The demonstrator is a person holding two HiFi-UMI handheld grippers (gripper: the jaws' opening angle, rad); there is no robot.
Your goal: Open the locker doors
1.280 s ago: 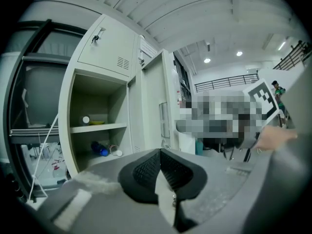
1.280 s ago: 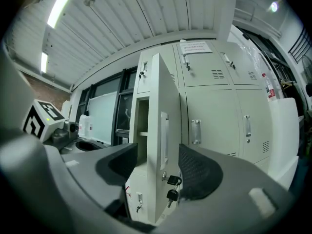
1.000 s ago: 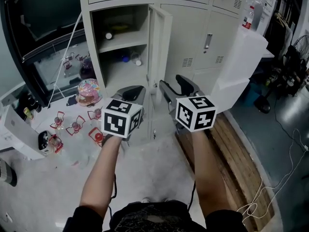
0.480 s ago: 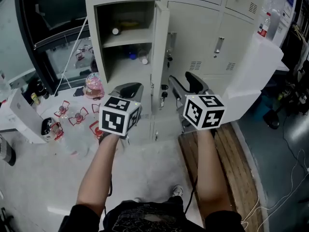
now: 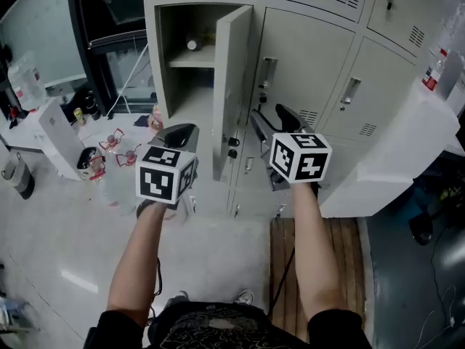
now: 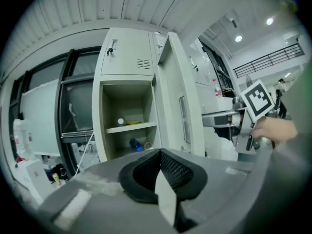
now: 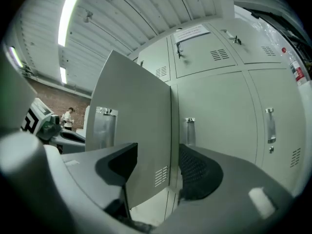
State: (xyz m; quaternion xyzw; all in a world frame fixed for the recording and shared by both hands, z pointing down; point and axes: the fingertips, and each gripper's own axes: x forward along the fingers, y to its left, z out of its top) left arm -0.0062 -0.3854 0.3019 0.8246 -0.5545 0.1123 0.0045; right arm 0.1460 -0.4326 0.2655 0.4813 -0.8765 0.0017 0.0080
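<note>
From my head view, one locker door (image 5: 231,86) stood open, and the other lockers (image 5: 312,57) beside it were closed. My left gripper (image 5: 179,131) was in front of the open locker. My right gripper (image 5: 267,121) was near the door's edge.

In the left gripper view, my left gripper (image 6: 159,155) was squeezed shut with nothing in it.

In the right gripper view, my right gripper (image 7: 155,160) was spread apart and held nothing. The locker door (image 7: 131,130) showed beyond it.
</note>
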